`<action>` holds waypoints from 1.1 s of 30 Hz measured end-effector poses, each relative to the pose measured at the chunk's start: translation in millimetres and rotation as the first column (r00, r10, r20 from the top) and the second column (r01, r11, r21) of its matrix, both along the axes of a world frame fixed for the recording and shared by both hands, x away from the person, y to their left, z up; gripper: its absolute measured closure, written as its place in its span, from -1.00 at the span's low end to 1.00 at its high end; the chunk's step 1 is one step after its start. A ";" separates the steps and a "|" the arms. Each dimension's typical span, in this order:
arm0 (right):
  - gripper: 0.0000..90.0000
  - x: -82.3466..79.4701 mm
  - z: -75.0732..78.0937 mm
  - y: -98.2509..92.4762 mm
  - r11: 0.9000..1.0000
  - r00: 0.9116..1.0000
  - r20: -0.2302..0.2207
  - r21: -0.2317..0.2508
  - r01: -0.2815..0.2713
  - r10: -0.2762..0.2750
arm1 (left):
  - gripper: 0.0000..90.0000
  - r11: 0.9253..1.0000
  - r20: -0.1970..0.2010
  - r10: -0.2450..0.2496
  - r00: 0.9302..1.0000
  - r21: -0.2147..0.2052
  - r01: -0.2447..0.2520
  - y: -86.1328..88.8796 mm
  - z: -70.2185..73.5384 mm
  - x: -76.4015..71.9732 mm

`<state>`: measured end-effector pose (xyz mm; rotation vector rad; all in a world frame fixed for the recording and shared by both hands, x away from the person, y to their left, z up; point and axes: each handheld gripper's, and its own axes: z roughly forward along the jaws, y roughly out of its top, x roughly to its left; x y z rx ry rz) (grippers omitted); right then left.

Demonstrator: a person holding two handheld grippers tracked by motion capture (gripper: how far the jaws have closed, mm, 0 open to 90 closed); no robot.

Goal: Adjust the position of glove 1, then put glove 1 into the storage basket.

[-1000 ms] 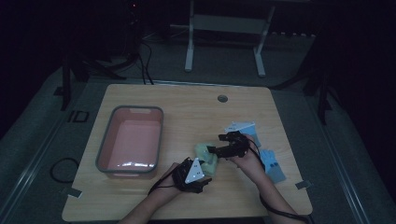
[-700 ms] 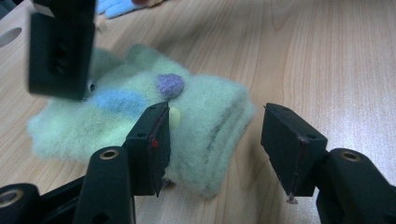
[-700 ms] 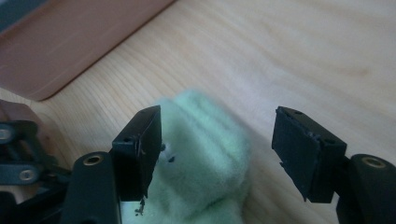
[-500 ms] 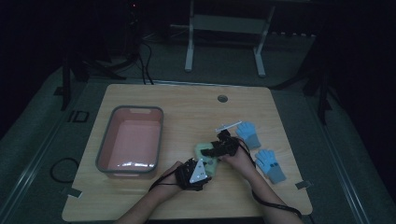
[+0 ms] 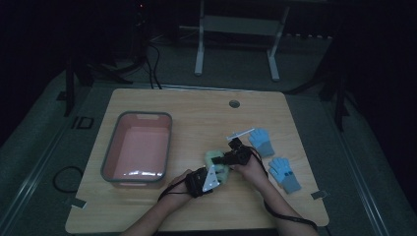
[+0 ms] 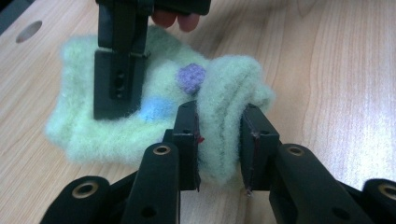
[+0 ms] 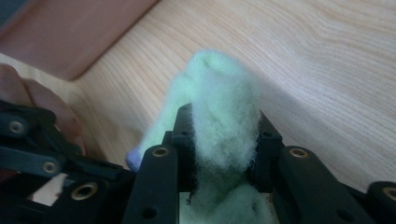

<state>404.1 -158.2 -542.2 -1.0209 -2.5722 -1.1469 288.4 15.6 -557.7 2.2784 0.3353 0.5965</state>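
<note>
Table: pale wood table [image 5: 196, 118], rounded corners, a round hole [image 5: 234, 103] near the far edge.
Room: dim; grey floor, a white frame stand [image 5: 236, 29] behind the table, cables on the floor at left.
Tray: pink tray [image 5: 109, 160] with a grey rim, on the table's left half, just left of the hands.
Gloves: two blue gloves [image 5: 260, 140] lying flat on the right half, near the right hand, apart from each other.
Sock: fuzzy pale green sock [image 5: 216, 158] with purple and blue dots, lying near the table's middle toward the near edge, between the two grippers.
Left gripper: left gripper [image 6: 219, 147] has just been closing; its pads [image 6: 187, 140] press a bunched fold of the sock from both sides, the fold standing up between them.
Right gripper: right gripper [image 7: 222, 144] has just been closing; a ridge of sock is pinched between its jaws and rises above them. In the left gripper view it comes down on the sock's far part.
Left hand: forearm enters from the near edge, angled right; gripper low over the table, pointing at the sock's near end.
Right hand: forearm enters from the lower right, angled left; gripper tilted down onto the sock's far end.
Spacing: the two grippers sit close, both on the same sock.
</note>
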 end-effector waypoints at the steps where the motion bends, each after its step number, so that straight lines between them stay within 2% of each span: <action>1: 0.58 -0.5 3.4 0.0 1.000 1.000 -0.002 0.011 0.007 -0.007 | 0.61 1.000 -0.006 0.005 1.000 0.005 -0.005 0.1 2.6 0.5; 4: 0.58 0.6 6.5 -1.5 0.999 1.000 -0.013 0.035 0.020 -0.020 | 0.62 1.000 -0.009 0.020 1.000 -0.001 -0.020 1.6 10.5 1.7; 6: 0.58 1.2 13.0 -1.9 0.999 1.000 -0.007 0.045 0.023 -0.023 | 0.63 1.000 0.000 0.017 1.000 0.012 -0.017 3.3 20.2 1.7; 7: 0.58 1.2 13.0 -1.9 0.999 1.000 -0.007 0.045 0.023 -0.023 | 0.63 1.000 0.000 0.017 1.000 0.012 -0.017 3.3 20.2 1.7; 10: 0.58 0.6 26.9 0.7 0.998 1.000 0.013 0.057 0.007 -0.008 | 0.63 1.000 0.005 0.016 1.000 0.023 -0.016 5.6 32.5 1.0; 11: 0.58 0.6 26.9 0.7 0.998 1.000 0.013 0.057 0.007 -0.008 | 0.63 1.000 0.009 0.016 1.000 0.023 -0.016 6.8 36.6 0.9; 12: 0.58 1.1 34.9 2.3 0.997 1.000 0.016 0.075 0.005 -0.006 | 0.64 1.000 0.010 0.017 1.000 0.022 -0.017 8.5 41.6 0.6; 13: 0.58 1.1 34.9 2.3 0.997 1.000 0.016 0.075 0.005 -0.006 | 0.64 1.000 0.009 0.017 1.000 0.025 -0.017 9.8 44.8 0.6; 15: 0.58 1.2 37.5 3.2 0.997 1.000 0.017 0.080 0.000 -0.002 | 0.64 1.000 0.009 0.017 1.000 0.025 -0.017 9.8 44.8 0.6; 16: 0.58 1.2 37.5 3.2 0.997 1.000 0.017 0.080 0.000 -0.002 | 0.64 1.000 0.008 0.021 1.000 0.020 -0.021 17.0 59.2 0.2; 17: 0.58 1.3 50.4 9.8 0.996 0.999 0.031 0.089 -0.009 0.007 | 0.65 1.000 0.011 0.023 1.000 0.018 -0.023 19.4 62.9 0.0; 22: 0.58 1.1 67.1 22.5 0.994 0.998 0.053 0.103 -0.030 0.025 | 0.65 0.999 0.028 0.029 0.999 0.042 -0.030 30.6 78.8 -2.4; 27: 0.59 1.7 79.4 40.0 0.993 0.996 0.070 0.099 -0.059 0.052 | 0.67 0.998 0.031 0.045 0.998 0.049 -0.047 43.7 88.7 -4.5; 29: 0.59 2.6 82.3 45.6 0.993 0.995 0.075 0.099 -0.069 0.062 | 0.67 0.998 0.022 0.052 0.998 0.040 -0.053 49.7 91.7 -4.3; 33: 0.59 4.4 86.2 55.6 0.992 0.994 0.078 0.097 -0.087 0.079 | 0.68 0.996 0.027 0.068 0.997 0.048 -0.069 59.6 96.3 -5.5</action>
